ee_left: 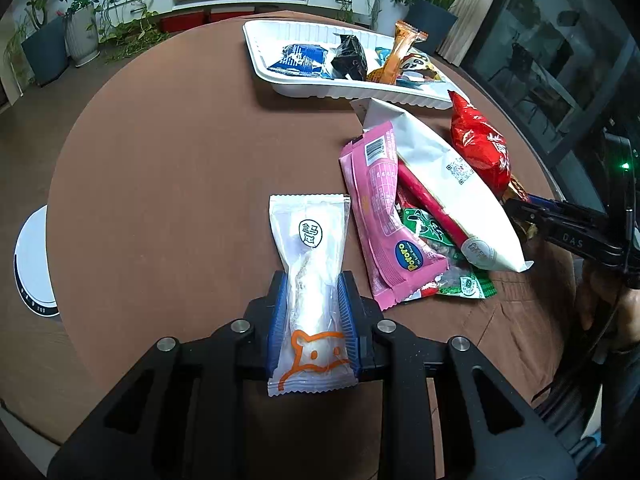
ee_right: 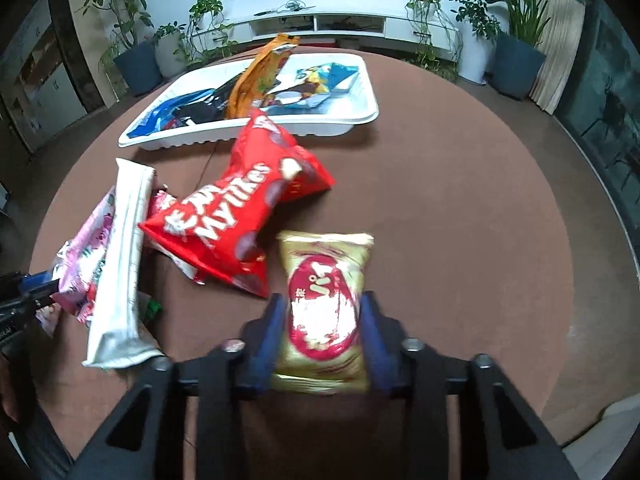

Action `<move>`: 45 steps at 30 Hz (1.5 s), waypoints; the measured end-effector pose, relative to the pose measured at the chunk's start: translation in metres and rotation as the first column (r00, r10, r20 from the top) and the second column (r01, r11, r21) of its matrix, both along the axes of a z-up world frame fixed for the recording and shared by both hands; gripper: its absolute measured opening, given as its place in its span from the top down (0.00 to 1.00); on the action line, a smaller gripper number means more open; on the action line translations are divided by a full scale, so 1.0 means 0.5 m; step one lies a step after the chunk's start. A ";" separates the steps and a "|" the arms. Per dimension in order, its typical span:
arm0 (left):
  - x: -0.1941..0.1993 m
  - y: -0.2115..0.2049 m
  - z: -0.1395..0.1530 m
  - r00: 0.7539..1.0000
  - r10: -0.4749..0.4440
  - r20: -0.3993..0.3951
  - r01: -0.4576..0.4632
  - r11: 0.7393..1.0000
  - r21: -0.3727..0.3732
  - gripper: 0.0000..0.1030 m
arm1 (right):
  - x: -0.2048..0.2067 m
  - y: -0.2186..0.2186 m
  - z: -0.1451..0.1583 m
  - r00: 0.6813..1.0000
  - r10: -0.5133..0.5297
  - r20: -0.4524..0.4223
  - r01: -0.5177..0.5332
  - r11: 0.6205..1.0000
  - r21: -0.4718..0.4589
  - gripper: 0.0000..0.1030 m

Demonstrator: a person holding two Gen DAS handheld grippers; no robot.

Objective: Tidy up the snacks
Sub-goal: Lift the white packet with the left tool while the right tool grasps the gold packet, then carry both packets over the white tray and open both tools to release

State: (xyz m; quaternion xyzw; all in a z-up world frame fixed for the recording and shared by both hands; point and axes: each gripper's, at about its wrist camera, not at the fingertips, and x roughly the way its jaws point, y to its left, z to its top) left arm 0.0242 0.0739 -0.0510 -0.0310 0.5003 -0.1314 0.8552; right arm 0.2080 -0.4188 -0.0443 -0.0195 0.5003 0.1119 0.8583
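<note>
My left gripper is shut on a clear white snack packet with an orange animal outline, held over the brown round table. My right gripper is shut on a gold and red snack packet. A white tray at the far side holds several snacks; it also shows in the right wrist view. Loose on the table lie a pink packet, a long white bag, a green packet and a red bag.
A white round device sits past the table's left edge. Potted plants and a low white shelf stand beyond the table. Dark glass lies to the right.
</note>
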 end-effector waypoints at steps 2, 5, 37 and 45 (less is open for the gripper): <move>-0.001 0.001 0.000 1.000 0.002 0.001 -0.002 1.000 -0.004 0.77 | -0.001 -0.012 0.000 1.000 -0.003 -0.006 0.003 1.000 0.005 0.67; -0.006 0.004 0.000 1.000 0.004 0.001 -0.004 1.000 -0.015 0.77 | -0.010 -0.020 0.001 1.000 -0.009 -0.008 0.009 1.000 0.017 0.68; 0.256 0.038 0.250 0.976 0.065 0.208 -0.036 0.990 -0.139 0.77 | 0.169 -0.144 0.230 0.971 -0.176 0.163 0.105 0.923 0.371 0.68; 0.427 -0.045 0.228 0.984 0.039 0.173 -0.024 0.996 -0.086 0.77 | 0.302 0.094 0.260 0.985 0.026 0.171 -0.086 0.931 0.354 0.68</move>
